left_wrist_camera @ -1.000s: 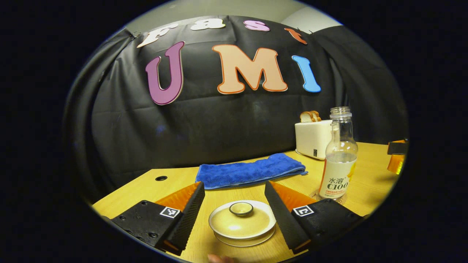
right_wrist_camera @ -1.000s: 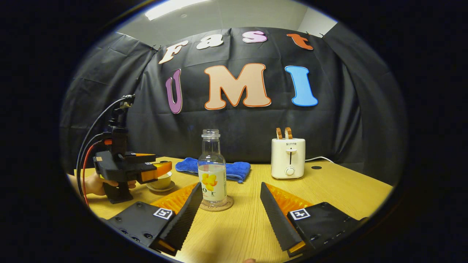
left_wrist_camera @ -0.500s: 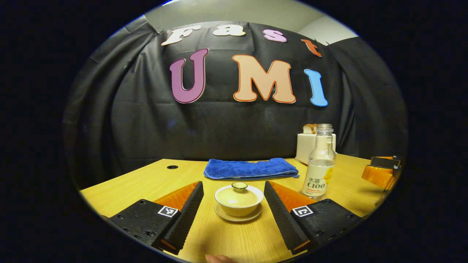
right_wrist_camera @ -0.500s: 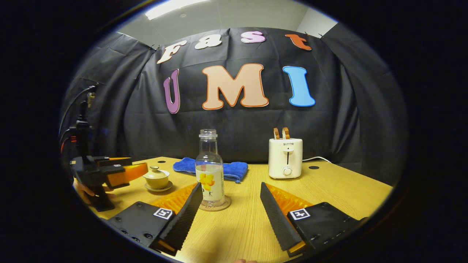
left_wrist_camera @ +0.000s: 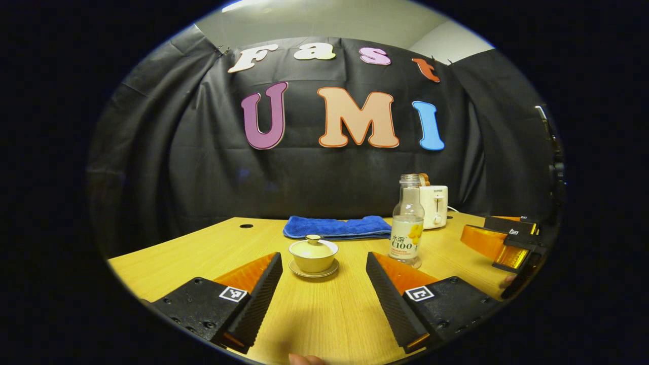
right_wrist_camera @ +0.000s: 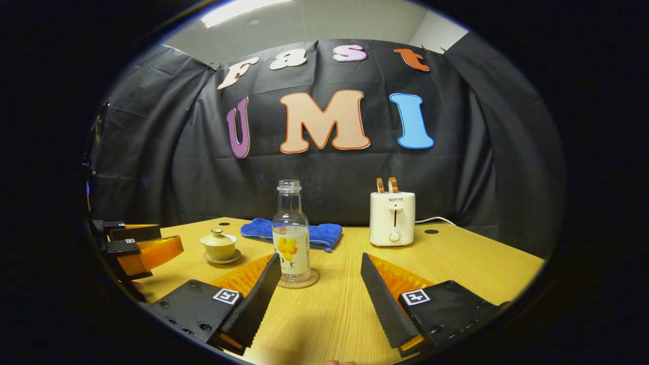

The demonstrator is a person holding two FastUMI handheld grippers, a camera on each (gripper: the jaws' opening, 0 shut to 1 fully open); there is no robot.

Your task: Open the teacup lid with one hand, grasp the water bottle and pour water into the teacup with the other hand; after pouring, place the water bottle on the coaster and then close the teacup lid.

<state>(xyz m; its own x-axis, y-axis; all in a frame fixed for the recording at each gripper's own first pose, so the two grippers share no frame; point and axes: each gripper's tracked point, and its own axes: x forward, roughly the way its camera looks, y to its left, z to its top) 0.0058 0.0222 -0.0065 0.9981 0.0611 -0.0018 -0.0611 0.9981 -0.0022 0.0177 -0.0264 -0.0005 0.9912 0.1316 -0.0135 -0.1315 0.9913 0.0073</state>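
Teacup [left_wrist_camera: 313,256] sits on its saucer [left_wrist_camera: 313,274] on the tabletop [left_wrist_camera: 324,314], lid [left_wrist_camera: 313,245] on, and everything else can be placed from it. In your left gripper view the cup stands just ahead of the gap between your left gripper's [left_wrist_camera: 324,291] fingers, a little toward the left one, not touching either. That gripper is spread wide and holds nothing.

Right of the teacup in this view stands the bottle [left_wrist_camera: 407,220], upright, uncapped, partly filled with water. Behind the teacup a blue towel [left_wrist_camera: 337,226] lies folded near the booth wall. A white toaster [left_wrist_camera: 435,205] stands beyond the bottle, partly hidden by it. Your right gripper [left_wrist_camera: 499,243] shows at the far right of the teacup, well apart from it; from here you cannot tell how far it is spread.

In your right gripper view the teacup [right_wrist_camera: 218,244] stands left of the bottle [right_wrist_camera: 290,235], and the bottle rests on the round coaster [right_wrist_camera: 299,280]. Your right gripper [right_wrist_camera: 320,291] is wide open and empty; the bottle stands just beyond its left finger, not gripped. The towel [right_wrist_camera: 291,233] lies behind the bottle, and the toaster [right_wrist_camera: 392,218], with two slices sticking up, stands well right of the teacup. Your left gripper [right_wrist_camera: 137,248] is left of the teacup, near but clear of it.
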